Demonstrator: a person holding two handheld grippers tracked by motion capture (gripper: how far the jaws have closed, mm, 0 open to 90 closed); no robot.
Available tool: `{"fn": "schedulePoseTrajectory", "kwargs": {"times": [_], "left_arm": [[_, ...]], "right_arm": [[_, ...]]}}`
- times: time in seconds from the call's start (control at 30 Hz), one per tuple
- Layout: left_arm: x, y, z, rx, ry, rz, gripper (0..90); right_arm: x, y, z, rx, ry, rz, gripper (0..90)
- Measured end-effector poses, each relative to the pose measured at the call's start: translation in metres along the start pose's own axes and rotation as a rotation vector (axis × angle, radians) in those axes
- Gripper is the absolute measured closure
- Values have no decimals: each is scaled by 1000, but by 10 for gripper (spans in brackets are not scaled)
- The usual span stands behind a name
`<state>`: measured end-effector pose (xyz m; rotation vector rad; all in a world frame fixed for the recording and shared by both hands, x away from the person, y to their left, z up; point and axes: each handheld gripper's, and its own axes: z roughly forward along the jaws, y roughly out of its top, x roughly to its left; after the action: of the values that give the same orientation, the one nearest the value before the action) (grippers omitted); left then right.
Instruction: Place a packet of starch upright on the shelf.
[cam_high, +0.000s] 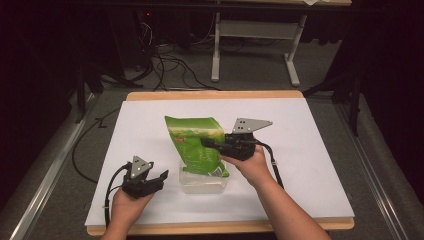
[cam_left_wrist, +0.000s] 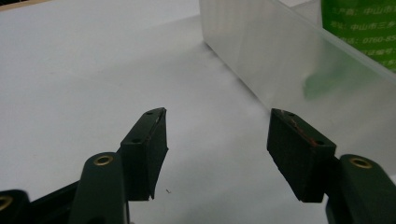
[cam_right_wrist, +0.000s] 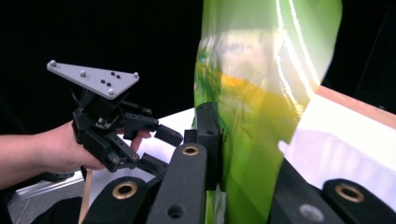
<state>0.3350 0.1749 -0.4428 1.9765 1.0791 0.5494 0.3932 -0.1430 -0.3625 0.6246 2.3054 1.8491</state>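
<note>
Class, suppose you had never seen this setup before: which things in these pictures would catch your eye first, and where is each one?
The glossy bright green snack bag stands out first, held upright at the middle of the white table, clamped in the right gripper. Its lower end sits in a clear frosted plastic box just in front of the person. The left gripper hovers open beside the box, at its left, touching nothing.

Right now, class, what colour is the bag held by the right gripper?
Green, with a small red label; the bag shows best in the high view.
</note>
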Motion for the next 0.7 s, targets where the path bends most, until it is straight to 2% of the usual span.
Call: {"fn": "schedulePoseTrajectory", "kwargs": {"times": [0.13,0.37,0.53,0.67,0.7], "left_arm": [[1,0,0,2,-1,-1,385],[-1,0,1,4,-2,1,385],[-1,0,1,7,-3,0,385],[-1,0,1,8,-4,0,385],[-1,0,1,8,-4,0,385]], "right_arm": [[0,-4,1,1,3,-3,893],[-1,-12,-4,-21,2,26,893],[1,-17,-4,-23,-2,21,893],[-2,-23,-5,-11,-14,34,893],[-2,-24,-5,14,-23,31,893]]}}
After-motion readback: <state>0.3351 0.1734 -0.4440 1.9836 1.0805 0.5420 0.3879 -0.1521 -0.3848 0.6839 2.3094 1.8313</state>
